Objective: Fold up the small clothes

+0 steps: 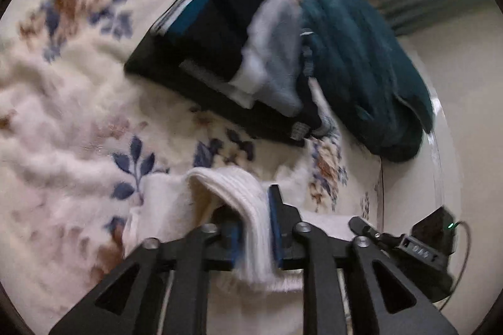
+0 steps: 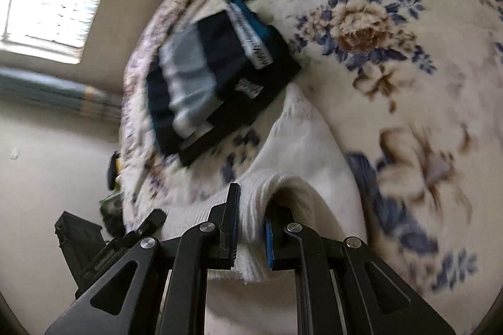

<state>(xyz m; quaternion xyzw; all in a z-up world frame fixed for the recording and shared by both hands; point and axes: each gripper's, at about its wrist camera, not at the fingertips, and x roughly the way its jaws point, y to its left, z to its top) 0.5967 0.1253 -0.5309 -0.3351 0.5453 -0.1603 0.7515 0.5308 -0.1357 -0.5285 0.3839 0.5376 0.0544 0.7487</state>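
White knit garment (image 1: pixel 248 209) pinched in left tool (image 1: pixel 251 228) and right tool (image 2: pixel 251 225), lower edge hidden behind both, motion-blurred

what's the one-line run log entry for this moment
left gripper: shut on white ribbed knit garment | right gripper: same | folded dark stack: floral blanket

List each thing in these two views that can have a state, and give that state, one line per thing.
Left tongs: shut on white knit garment.
Right tongs: shut on white knit garment.
White knit garment: gripped at two places, partly lying on floral blanket.
Dark clothes stack: folded.
Teal garment: crumpled, unfolded.
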